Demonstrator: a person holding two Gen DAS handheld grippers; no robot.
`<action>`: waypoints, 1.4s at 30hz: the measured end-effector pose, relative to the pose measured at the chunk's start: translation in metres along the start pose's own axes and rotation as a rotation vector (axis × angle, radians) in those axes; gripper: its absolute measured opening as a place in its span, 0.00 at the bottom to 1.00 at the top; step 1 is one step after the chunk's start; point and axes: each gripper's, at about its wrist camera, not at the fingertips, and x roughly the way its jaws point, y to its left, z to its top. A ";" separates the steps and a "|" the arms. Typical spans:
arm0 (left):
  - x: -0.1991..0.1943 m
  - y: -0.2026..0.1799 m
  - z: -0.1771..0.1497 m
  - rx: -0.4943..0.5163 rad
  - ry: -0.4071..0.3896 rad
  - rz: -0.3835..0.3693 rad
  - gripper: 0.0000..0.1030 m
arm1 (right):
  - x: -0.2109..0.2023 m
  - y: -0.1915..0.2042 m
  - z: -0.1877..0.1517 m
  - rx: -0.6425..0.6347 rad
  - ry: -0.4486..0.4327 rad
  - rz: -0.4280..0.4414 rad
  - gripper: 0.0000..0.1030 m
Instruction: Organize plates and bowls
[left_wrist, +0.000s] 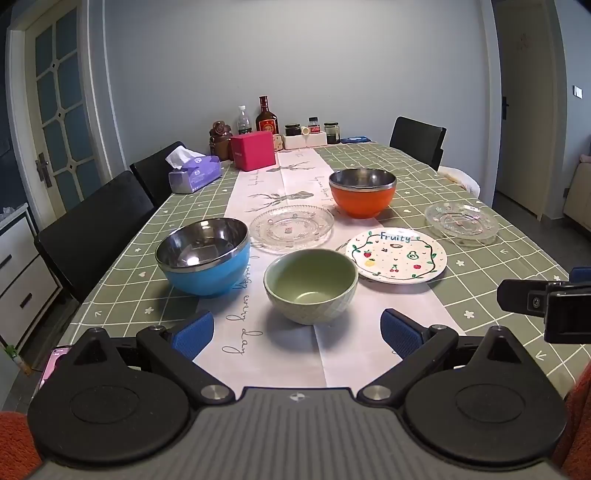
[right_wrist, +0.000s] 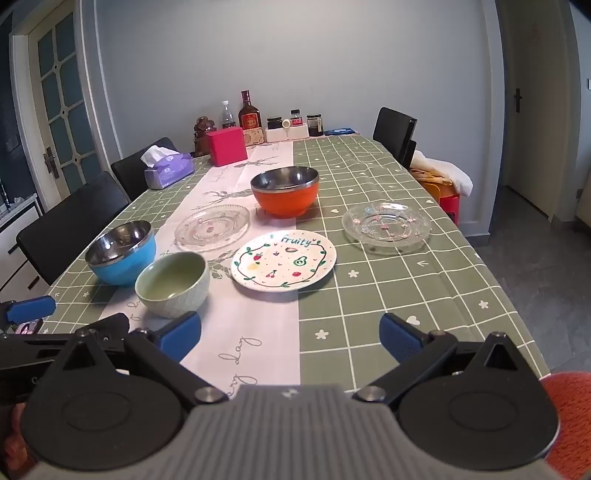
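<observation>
On the green checked table stand a green ceramic bowl, a blue steel-lined bowl and an orange steel-lined bowl. A white "Fruity" plate lies flat, with one glass plate behind it and another glass plate to the right. My left gripper hangs open just in front of the green bowl, holding nothing. My right gripper is open and empty over the tablecloth, short of the Fruity plate.
At the far end stand a tissue box, a pink box, bottles and jars. Black chairs line the left side; another chair sits far right. The right gripper's finger shows at the left view's right edge.
</observation>
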 end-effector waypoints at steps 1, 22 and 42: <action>0.000 0.001 0.000 -0.001 -0.002 0.001 1.00 | 0.000 0.000 0.000 -0.001 -0.001 -0.002 0.98; 0.001 0.000 0.000 0.007 0.003 0.012 1.00 | 0.003 0.006 -0.003 -0.024 -0.003 0.000 0.98; 0.001 -0.001 0.001 0.002 0.008 0.000 1.00 | 0.006 0.008 -0.003 -0.024 0.010 0.001 0.98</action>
